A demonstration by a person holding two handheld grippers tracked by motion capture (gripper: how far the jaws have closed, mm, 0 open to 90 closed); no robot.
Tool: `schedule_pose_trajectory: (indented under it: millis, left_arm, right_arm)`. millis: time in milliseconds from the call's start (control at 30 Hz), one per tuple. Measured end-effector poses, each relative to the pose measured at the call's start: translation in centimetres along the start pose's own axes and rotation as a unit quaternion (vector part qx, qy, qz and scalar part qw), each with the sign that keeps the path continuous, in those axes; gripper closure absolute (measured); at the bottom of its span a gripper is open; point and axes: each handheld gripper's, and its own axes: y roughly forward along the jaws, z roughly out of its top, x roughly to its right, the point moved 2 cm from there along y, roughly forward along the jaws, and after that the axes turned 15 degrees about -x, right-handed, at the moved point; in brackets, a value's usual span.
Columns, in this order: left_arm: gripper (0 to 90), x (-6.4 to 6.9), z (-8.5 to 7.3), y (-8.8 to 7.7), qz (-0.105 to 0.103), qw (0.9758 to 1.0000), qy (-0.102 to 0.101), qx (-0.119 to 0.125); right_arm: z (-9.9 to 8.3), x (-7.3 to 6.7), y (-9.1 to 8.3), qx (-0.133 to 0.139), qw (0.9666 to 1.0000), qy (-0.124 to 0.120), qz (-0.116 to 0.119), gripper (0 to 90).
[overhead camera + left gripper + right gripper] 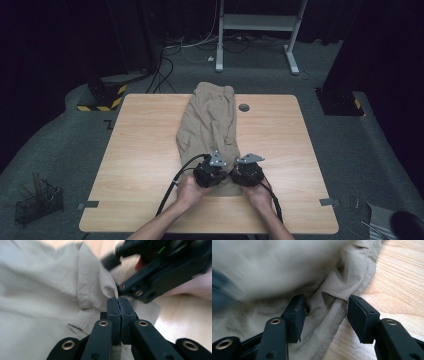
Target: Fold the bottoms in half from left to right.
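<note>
I work on the khaki trousers (pixel 209 120) that lie on the wooden table (pixel 140 150). Their long axis runs from 12 o'clock, where the far end reaches the table edge, to 6 o'clock, where the near end lies under my two claws.

My left claw (pixel 117 300) is pressed fully together. In the left gripper view a peak of cloth rises just at its tips, at about 12 o'clock from them; I judge a thin fold is pinched there, but I cannot see the cloth between the pads with certainty.

My right claw (pixel 325 307) stands wide. The hem (pixel 337 322) of the trousers passes through the gap, from 1 o'clock down to 7 o'clock, and the pads do not press it. Bare wood is at 3 o'clock of this claw.

In the high view both hands are side by side at the near end, left hand (pixel 189 192) and right hand (pixel 257 190) almost touching. Both are equally near to the cloth, so the coming move depends, I think, on the right claw: it must shut on the hem before the near end can be lifted toward 12 o'clock.
</note>
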Motion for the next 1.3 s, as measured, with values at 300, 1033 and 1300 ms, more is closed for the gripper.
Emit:
schedule_pose_trajectory:
  millis: [300,1033,1300]
  left_arm:
    - [57.1,-1.0,-1.8,-4.2,0.020,0.9968,-0.040,0.067]
    - [49.4,-8.7,-9.5,-5.6,0.075,0.9767,-0.190,0.067]
    - [69.0,-7.7,-10.0,-4.8,0.052,0.9845,-0.162,0.045]
  right_arm:
    - [-0.5,0.4,-0.3,-0.001,0.9994,0.031,-0.017,40.9]
    - [1.8,-1.1,-4.0,0.049,0.9986,0.018,0.014,50.8]
    - [1.8,-0.8,-1.0,-0.010,0.9997,0.007,0.020,82.2]
